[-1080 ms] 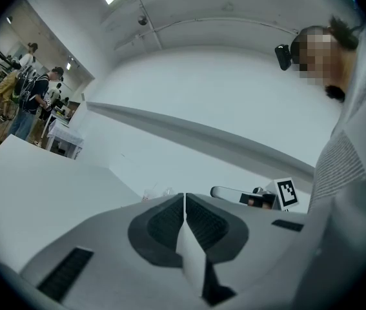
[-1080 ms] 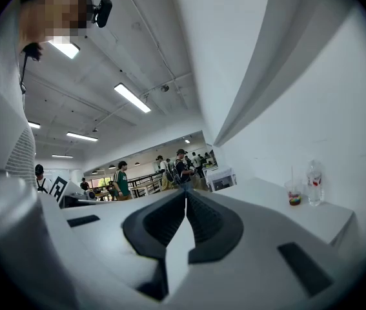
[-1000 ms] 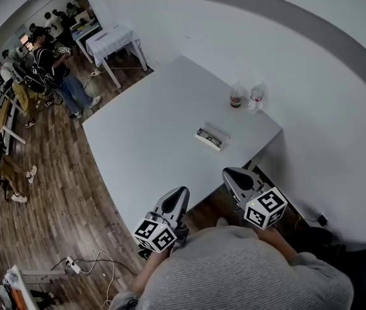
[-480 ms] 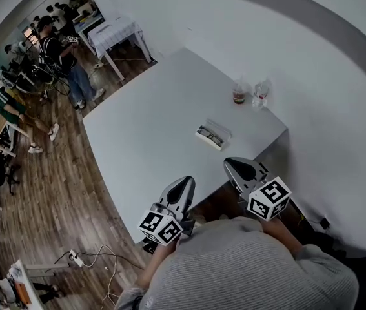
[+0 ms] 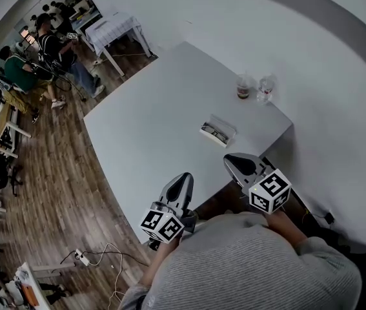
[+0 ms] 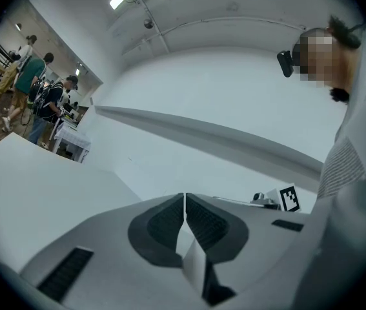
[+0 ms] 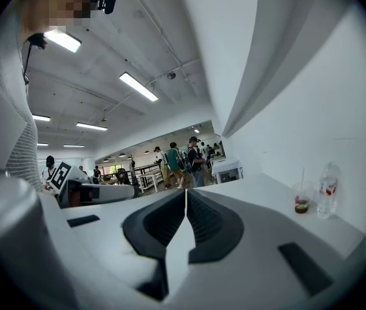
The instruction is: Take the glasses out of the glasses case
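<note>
I see the glasses case (image 5: pixel 218 133) flat on the worktop (image 5: pixel 144 128), near its edge, just ahead of my R gripper (image 5: pixel 229 158) and farther from my L gripper (image 5: pixel 184 177). Its long axis runs upper-left to lower-right in head view. Both grippers are pressed together, nothing btw them.

Quick count: one big white surface (image 5: pixel 137 128), and on it one glasses case (image 5: pixel 224 128) with one dark pair of glasses (image 5: pixel 213 133) inside, one plastic cup (image 5: pixel 243 87) and one water bottle (image 5: pixel 265 89), so that's four loose things in all. Two grippers in shot, the left gripper (image 5: pixel 184 177) and the right gripper (image 5: pixel 230 159), each with two fingers and one marker cube, so two cubes. Further off there's one small table (image 5: pixel 115 28) under a white cloth and at least three people (image 5: pixel 18 70) near it, with the far ones too small to count.
</note>
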